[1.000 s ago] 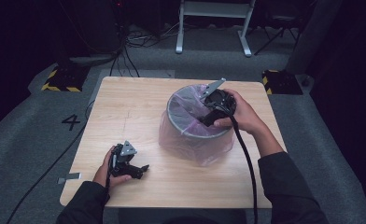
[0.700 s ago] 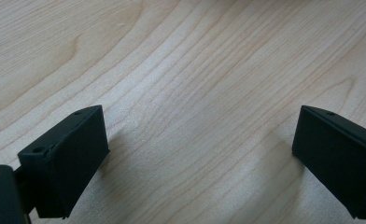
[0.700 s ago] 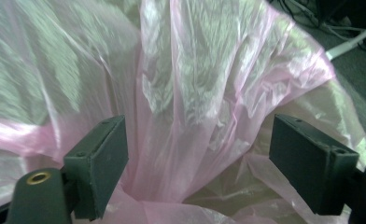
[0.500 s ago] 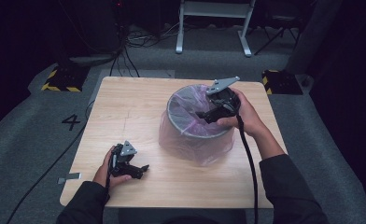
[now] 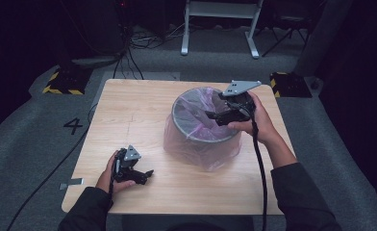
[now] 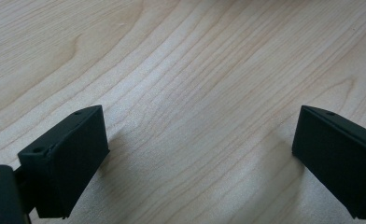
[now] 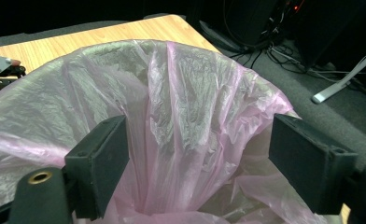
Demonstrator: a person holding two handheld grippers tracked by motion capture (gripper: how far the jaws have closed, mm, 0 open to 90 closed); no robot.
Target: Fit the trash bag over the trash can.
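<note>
Lining bin with pink bag: right claw spread over rim, left claw spread, idle on counter. Next: pinch loose film, tuck down.

Wooden table on grey carpet, white stand and black-yellow blocks beyond.
</note>
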